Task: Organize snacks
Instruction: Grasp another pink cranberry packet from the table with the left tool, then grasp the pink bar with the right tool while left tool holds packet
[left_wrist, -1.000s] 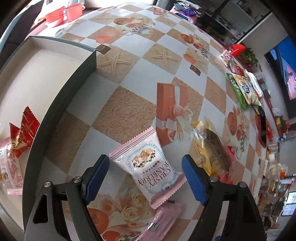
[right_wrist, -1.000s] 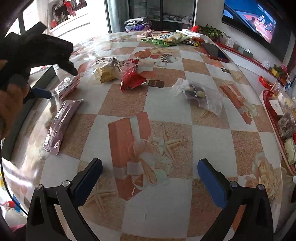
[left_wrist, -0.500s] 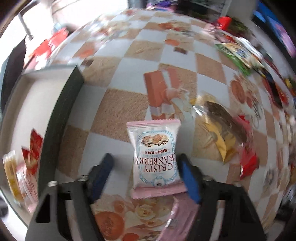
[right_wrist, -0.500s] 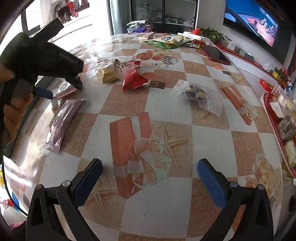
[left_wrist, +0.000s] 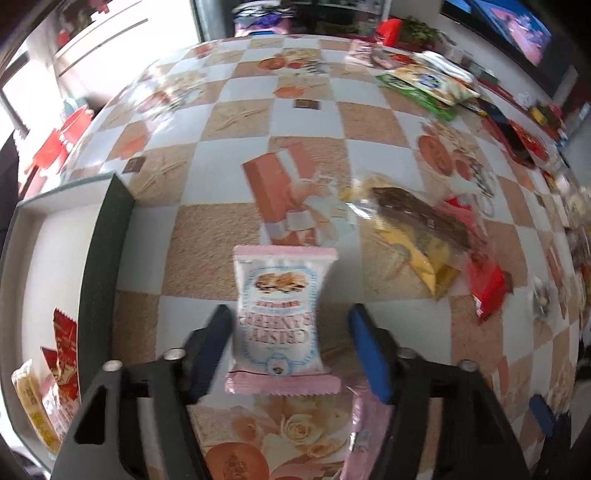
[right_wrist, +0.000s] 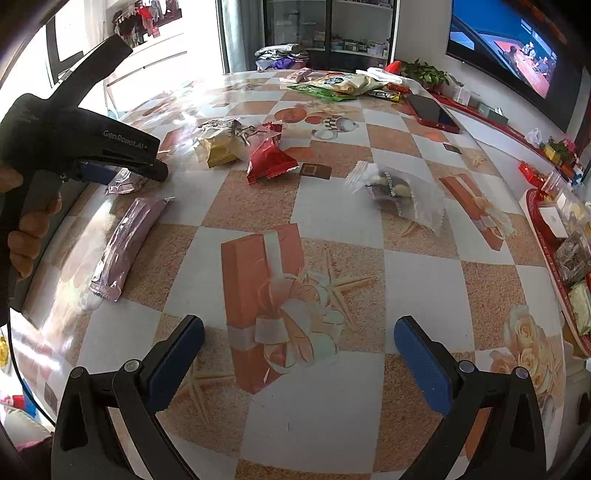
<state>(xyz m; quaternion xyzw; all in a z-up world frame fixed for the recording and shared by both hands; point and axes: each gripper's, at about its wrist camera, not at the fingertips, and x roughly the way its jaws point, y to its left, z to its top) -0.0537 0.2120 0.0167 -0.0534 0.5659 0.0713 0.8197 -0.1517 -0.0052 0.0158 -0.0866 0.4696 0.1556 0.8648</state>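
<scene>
A pink-and-white Crispy Cranberry packet (left_wrist: 279, 317) lies on the checkered table between the fingers of my left gripper (left_wrist: 291, 343). The jaws are open around it; the left pad is at its edge, the right pad stands apart. A dark-walled box (left_wrist: 98, 258) at the left holds red and yellow snack packets (left_wrist: 55, 373). My right gripper (right_wrist: 299, 354) is open and empty above the table. In the right wrist view the left gripper's body (right_wrist: 110, 147) shows at the far left.
A long pink bar packet (right_wrist: 125, 243) lies left. A yellow-and-brown packet (left_wrist: 417, 236), a red packet (right_wrist: 269, 158) and a clear nut packet (right_wrist: 395, 192) lie mid-table. Green and white bags (right_wrist: 332, 85) and a phone (right_wrist: 432, 110) sit far back. A red tray (right_wrist: 554, 251) is right.
The left gripper has swung to line up with the cranberry packet and its jaws have narrowed around it. The right gripper has not moved.
</scene>
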